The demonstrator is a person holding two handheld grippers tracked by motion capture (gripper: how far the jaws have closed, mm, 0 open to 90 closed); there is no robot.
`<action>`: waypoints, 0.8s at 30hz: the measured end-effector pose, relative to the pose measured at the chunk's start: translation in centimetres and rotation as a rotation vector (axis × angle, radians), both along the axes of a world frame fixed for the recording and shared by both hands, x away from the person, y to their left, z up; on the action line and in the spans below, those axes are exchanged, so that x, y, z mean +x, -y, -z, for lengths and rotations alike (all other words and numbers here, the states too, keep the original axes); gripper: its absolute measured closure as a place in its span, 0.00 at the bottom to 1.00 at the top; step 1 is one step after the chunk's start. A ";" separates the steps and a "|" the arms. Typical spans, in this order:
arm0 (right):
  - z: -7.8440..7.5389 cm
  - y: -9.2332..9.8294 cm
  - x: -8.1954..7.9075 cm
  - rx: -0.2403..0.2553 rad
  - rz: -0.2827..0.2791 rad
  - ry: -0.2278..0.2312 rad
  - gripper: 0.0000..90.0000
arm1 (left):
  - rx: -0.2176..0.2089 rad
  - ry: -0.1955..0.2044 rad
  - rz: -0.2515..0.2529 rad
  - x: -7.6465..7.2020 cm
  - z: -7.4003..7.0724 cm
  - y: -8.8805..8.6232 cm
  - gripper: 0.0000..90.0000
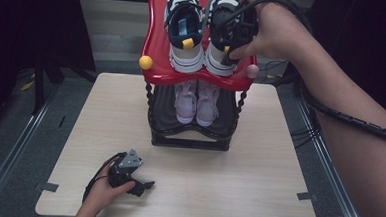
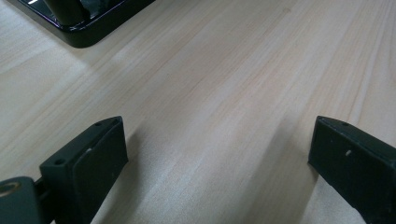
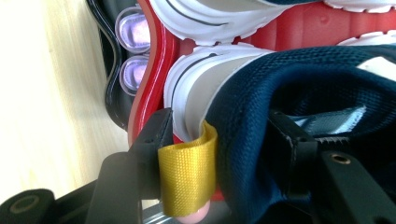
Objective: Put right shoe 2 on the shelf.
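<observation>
A pair of navy and white sneakers stands on the red top tray [image 1: 156, 46] of a two-tier shoe rack. My right gripper [image 1: 229, 53] is at the heel of the right sneaker [image 1: 216, 60]. In the right gripper view it [image 3: 219, 126] is shut on that sneaker's navy padded heel collar [image 3: 289, 84], one jaw outside by the yellow pull loop [image 3: 187, 172], the other inside the shoe. The left sneaker [image 1: 185, 28] stands beside it, untouched. My left gripper [image 1: 144, 187] rests low on the wooden table [image 1: 258, 167] near its front left, open [image 2: 217, 135] with nothing between its jaws.
A pair of pale lilac shoes [image 1: 196, 101] sits on the black lower tier [image 1: 189, 138], heels toward me. A yellow ball [image 1: 146, 62] and a pink ball [image 1: 252, 70] cap the tray's front corners. The rack's black base corner [image 2: 88, 28] lies ahead of the left gripper.
</observation>
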State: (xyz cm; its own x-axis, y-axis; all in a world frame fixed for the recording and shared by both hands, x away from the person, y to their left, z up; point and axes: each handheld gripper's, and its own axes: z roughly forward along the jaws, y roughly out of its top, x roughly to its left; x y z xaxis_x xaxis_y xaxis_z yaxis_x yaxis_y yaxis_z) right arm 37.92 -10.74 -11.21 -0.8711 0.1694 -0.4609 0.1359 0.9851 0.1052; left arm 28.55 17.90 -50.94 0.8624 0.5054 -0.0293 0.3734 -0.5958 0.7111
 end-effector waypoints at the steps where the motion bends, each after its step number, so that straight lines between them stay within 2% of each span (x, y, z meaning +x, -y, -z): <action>1: -0.1 0.0 -0.1 0.000 0.008 -0.007 0.50 | 0.000 0.000 0.000 0.0 0.0 0.0 0.04; 4: -0.5 0.3 -0.2 0.010 0.023 -0.003 0.47 | 0.003 -0.001 0.000 0.0 0.0 0.0 0.04; 13: -1.6 1.3 -0.5 0.099 0.072 -0.031 0.36 | 0.001 0.002 -0.001 0.0 0.0 0.0 0.04; 21: -2.5 2.3 -0.7 0.142 0.131 -0.078 0.30 | -0.001 -0.001 0.002 0.0 0.0 0.0 0.04; 24: -2.6 2.6 -0.8 0.140 0.149 -0.098 0.29 | -0.002 -0.002 0.003 0.0 0.0 0.0 0.04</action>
State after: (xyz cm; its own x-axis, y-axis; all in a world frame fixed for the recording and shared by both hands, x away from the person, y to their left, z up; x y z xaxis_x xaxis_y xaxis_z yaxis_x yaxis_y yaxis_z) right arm 37.12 -13.32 -8.57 -0.8711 0.3558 -0.3385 0.2951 0.9302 0.2183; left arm 28.56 17.92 -50.93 0.8636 0.5032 -0.0315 0.3730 -0.5955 0.7115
